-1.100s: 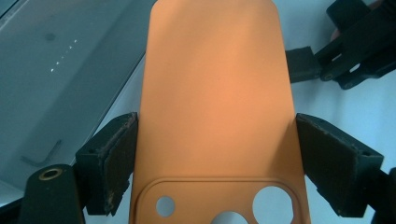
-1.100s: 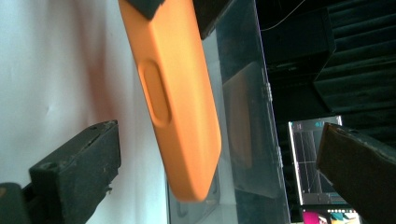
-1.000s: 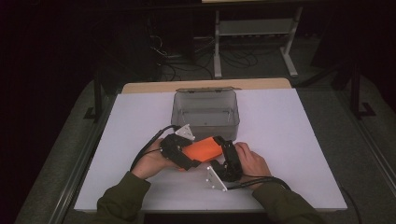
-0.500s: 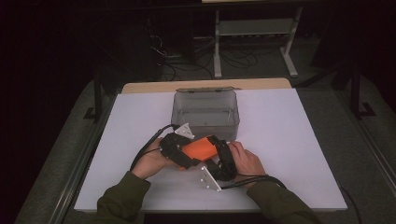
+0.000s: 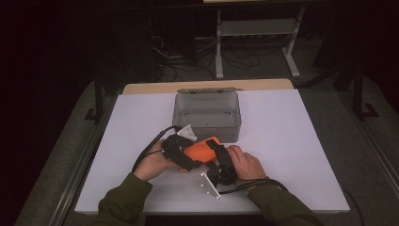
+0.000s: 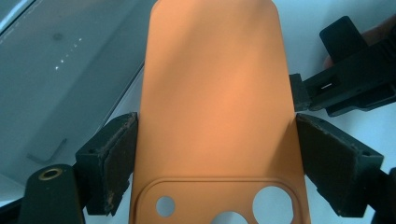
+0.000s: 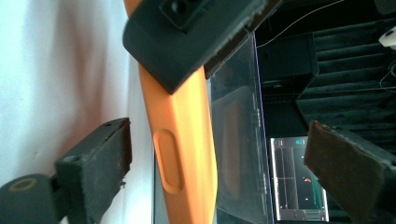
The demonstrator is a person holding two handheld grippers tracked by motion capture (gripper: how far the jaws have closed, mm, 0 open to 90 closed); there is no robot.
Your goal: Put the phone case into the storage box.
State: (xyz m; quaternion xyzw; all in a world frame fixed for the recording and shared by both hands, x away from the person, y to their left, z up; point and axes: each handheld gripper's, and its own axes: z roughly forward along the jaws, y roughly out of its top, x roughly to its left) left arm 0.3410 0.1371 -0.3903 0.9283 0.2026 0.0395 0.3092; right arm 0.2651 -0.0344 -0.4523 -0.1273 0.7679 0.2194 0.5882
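Worktop (image 5: 291, 141) is white, in a dark room with cables on the floor. Orange phone case (image 5: 202, 149) sits at 6 o'clock from the clear box (image 5: 207, 113). Its long side runs 9 to 3 o'clock. Left tongs (image 5: 188, 153) clamp its sides. Right tongs (image 5: 220, 162) have just been closing, pads apart around its end.

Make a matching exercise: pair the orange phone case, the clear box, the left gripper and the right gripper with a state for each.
Things:
1. orange phone case
2. clear box
3. left gripper
4. right gripper

States:
A. jaws apart, pads off the case
B. lid open, on the table
C. clamped on the case's sides
D. held above the table

Pairs: 1-D, 2-B, 3-C, 4-A
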